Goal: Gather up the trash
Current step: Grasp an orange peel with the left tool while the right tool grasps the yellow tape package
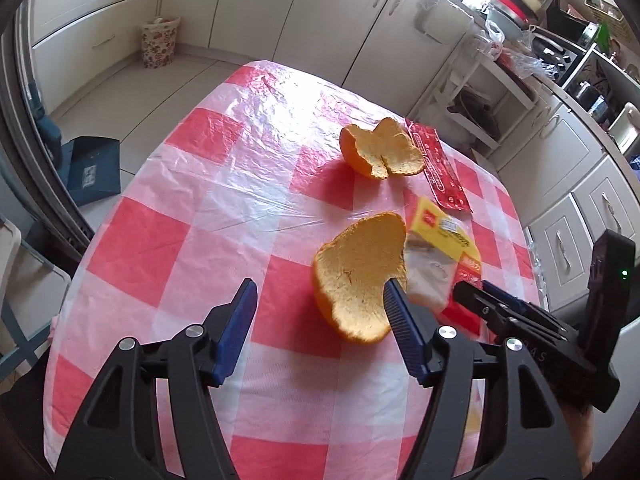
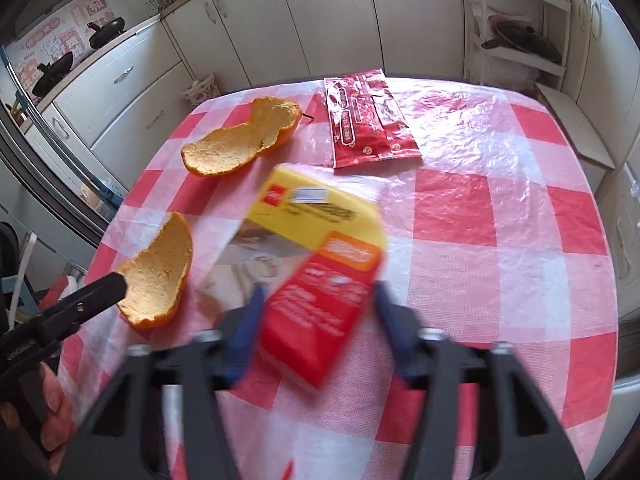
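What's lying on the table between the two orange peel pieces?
Nothing: between the near orange peel half and the far orange peel half only bare red-and-white checked plastic tablecloth shows, clearest in the left wrist view.

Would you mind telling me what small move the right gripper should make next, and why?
Probably finish closing on the yellow-and-red packet, then lift it. The right gripper straddles the packet's red end, but blur hides whether the pads touch. The left gripper hangs open by the near orange peel.

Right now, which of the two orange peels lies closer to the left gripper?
The cup-shaped orange peel beside the yellow and red packet; the left gripper almost touches it. The other peel lies farther, near the red wrapper.
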Tool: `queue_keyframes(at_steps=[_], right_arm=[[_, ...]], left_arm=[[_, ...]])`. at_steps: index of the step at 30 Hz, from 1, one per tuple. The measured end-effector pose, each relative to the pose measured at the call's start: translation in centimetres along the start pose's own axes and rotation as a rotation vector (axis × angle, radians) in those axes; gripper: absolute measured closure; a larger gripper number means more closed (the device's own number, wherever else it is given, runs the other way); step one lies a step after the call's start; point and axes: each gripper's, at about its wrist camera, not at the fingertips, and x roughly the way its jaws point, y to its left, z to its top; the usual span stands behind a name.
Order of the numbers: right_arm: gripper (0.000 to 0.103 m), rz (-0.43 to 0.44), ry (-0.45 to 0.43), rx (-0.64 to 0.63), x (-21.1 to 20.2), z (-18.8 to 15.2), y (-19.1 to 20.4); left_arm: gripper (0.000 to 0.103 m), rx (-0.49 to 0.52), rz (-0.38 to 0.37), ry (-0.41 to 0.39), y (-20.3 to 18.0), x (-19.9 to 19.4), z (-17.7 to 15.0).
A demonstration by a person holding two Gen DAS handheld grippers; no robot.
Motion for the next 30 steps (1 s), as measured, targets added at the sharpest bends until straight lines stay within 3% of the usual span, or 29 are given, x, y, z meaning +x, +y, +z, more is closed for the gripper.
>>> queue_keyframes(at_steps=[1, 4, 8, 11, 16, 23, 25, 28, 30], right_arm=[[0.093, 0.028, 0.009, 0.024, 0.0, 0.0, -0.5], [0.097, 0.059, -0.004, 0.039, -0.7, 0.1, -0.9], [0.098, 0.09, -0.038, 0.031, -2.5, 0.0, -0.8], [0.099, 0.098, -0.054, 0.019, -3.7, -0.1, -1.0], [0.099, 0.075, -0.065, 0.007, -5.6, -0.5, -2.1], [0.098, -0.024, 0.003, -0.01, -6.0, -2.0, -4.8], [0.092, -0.038, 0.009, 0.01, -6.0, -2.3, -5.6], [0.043, -0.037, 0.007, 0.026, -5.8, -2.6, -5.9], [0.041, -0.036, 0.02, 0.015, -5.4, -2.7, -5.5]], left_arm=[[0.041, -0.002, 0.006, 0.002, 0.0, 0.2, 0.1], [0.041, -0.015, 0.017, 0.011, 0.0, 0.6, 0.2], [0.041, -0.017, 0.022, 0.017, 0.3, 0.7, 0.1], [0.048, -0.011, 0.023, 0.024, 0.4, 0.8, 0.0], [0.049, 0.0, 0.022, 0.031, 0.2, 0.9, 0.0], [0.049, 0.02, 0.016, 0.027, -0.6, 1.3, 0.4], [0.049, 0.026, 0.018, 0.024, -0.9, 1.3, 0.4], [0.049, 0.03, 0.02, 0.029, -1.2, 1.7, 0.3], [0.049, 0.03, 0.021, 0.034, -1.3, 1.9, 0.2]])
